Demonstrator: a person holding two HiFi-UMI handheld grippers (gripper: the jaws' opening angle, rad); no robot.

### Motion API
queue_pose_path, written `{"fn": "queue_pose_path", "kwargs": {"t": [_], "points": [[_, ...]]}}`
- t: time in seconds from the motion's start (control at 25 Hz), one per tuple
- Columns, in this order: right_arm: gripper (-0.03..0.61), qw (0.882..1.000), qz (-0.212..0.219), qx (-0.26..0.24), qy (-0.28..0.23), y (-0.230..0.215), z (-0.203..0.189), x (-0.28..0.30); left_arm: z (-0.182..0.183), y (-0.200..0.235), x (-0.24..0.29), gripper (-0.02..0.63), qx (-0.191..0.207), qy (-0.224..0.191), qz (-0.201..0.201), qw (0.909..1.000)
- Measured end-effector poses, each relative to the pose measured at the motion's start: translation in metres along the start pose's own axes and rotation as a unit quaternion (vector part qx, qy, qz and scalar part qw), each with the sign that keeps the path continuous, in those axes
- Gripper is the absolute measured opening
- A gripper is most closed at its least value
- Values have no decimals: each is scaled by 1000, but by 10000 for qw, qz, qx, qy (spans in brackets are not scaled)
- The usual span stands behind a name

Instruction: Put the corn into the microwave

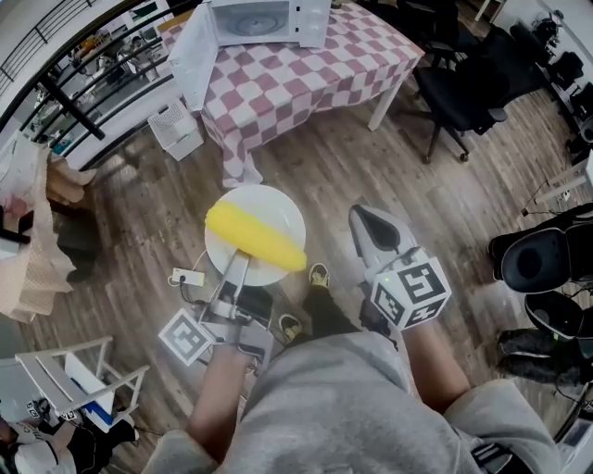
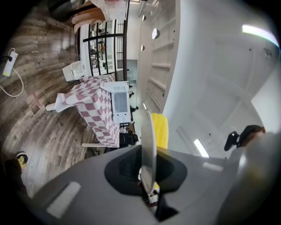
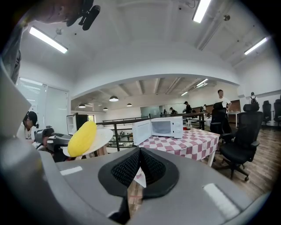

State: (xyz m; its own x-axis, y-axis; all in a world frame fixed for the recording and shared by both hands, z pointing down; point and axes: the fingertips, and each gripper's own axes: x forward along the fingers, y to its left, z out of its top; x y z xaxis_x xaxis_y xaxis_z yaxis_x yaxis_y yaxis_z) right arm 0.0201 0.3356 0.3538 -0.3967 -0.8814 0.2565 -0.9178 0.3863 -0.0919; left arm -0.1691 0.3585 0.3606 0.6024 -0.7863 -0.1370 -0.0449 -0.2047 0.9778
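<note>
Glossy plate (image 1: 271,205), bumpy corn (image 1: 255,237), cloth tablecloth (image 1: 306,79), matt wood-plank floor (image 1: 148,222)

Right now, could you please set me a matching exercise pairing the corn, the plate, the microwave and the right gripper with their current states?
Things:
1. corn
2. plate
3. microwave
4. right gripper

States:
A. door open, on the checkered table
B. gripped at its rim by the left gripper
C. lying on the plate
D. empty, fingers together

Pairs: 1-C; 2-B; 3-A; 4-D
</note>
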Motion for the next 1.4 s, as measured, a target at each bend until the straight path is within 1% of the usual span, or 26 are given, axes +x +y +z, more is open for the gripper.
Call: {"fn": "queue_pose_path", "kwargs": {"t": [0.36, 0.52, 0.76, 1.4], "points": [[-3, 10000, 4, 38, 2, -44, 11, 49, 13, 15, 67, 20, -19, 49, 80, 10000], [-3, 10000, 16, -43, -13, -60, 19, 66, 18, 20, 92, 20, 18, 57, 92, 9999], [-3, 10000, 55, -19, -21, -87, 30, 84, 18, 23, 127, 20, 33, 63, 139, 9999], [-3, 9996, 270, -30, -104, -129, 37, 103, 5, 24, 172, 20, 139, -33, 188, 9997]]}}
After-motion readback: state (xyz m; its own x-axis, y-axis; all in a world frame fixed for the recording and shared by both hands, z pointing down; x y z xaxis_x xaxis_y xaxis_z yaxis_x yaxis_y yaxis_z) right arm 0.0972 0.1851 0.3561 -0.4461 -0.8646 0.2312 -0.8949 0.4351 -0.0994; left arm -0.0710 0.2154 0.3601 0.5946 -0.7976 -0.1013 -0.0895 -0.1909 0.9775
